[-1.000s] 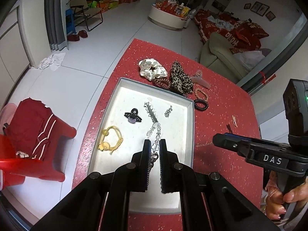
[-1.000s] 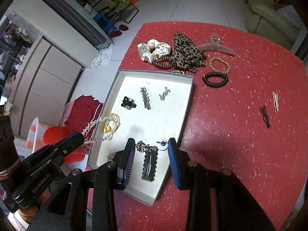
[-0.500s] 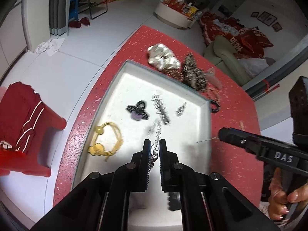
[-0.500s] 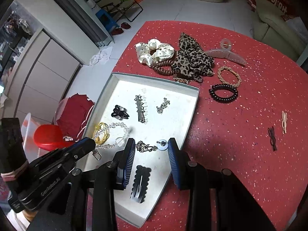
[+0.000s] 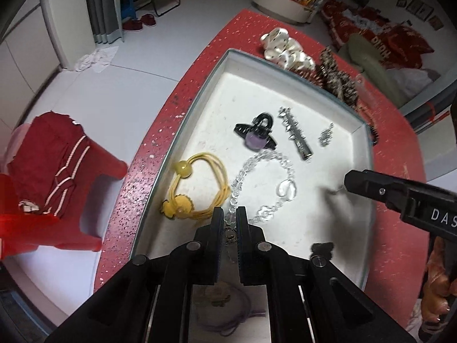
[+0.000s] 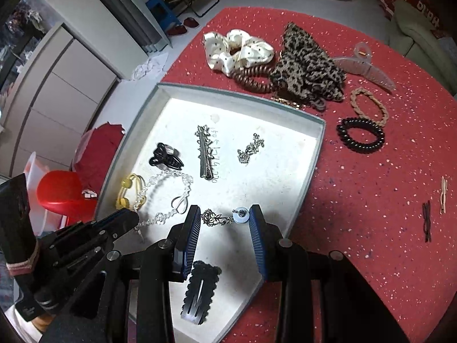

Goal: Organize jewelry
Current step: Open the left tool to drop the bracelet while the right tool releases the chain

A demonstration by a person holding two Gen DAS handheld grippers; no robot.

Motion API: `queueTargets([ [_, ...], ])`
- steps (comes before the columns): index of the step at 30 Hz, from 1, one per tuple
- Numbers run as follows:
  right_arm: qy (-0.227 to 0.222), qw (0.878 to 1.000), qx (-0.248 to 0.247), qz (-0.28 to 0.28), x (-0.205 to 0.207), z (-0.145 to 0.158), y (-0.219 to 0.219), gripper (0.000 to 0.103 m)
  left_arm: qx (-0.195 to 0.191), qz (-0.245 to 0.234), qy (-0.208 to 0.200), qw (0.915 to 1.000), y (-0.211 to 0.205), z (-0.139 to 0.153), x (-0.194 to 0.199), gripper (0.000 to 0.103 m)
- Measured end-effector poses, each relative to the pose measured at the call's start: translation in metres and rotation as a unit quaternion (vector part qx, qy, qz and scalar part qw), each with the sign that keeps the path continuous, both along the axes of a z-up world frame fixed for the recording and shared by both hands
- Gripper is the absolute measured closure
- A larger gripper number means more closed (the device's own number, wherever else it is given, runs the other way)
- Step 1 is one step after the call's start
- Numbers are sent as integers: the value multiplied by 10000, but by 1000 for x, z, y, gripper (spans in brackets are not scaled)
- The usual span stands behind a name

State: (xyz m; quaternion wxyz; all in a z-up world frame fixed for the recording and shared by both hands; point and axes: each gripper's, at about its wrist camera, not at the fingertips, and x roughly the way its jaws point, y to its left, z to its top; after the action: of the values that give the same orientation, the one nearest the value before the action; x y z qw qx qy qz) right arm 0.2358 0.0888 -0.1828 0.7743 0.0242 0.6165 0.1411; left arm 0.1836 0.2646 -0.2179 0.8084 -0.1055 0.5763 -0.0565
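A white tray [image 5: 200,100] [image 6: 137,131] sits on the red speckled table. My left gripper [image 5: 229,217] [image 6: 125,217] is shut on one end of a clear bead chain [image 5: 268,157] [image 6: 168,177]. The rest of the chain lies looped on the tray floor. Low over the tray's near part, my right gripper [image 6: 224,220] [image 5: 351,183] is shut on a silver leaf ornament [image 6: 214,218] with a pale blue bead, which spans the gap between its pads.
In the tray lie a yellow hair tie [image 5: 200,188], a black claw clip [image 5: 257,134], a silver barrette [image 5: 295,140], a small silver chain [image 5: 325,137] and a black snap clip [image 6: 200,294]. Scrunchies [image 6: 237,48], hair ties [image 6: 360,137] and bobby pins [image 6: 427,220] lie on the table. A red stool [image 5: 57,171] stands left.
Both grippers have come down toward the tray. The bead chain, which hung from the left gripper, now lies on the tray floor. The right gripper still holds the ornament.
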Motion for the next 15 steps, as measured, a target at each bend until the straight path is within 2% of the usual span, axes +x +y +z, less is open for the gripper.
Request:
queueTargets([
  [15, 151, 9997, -202, -74, 10, -32, 7, 65, 543, -82, 98, 9984, -11, -3, -2, 93],
])
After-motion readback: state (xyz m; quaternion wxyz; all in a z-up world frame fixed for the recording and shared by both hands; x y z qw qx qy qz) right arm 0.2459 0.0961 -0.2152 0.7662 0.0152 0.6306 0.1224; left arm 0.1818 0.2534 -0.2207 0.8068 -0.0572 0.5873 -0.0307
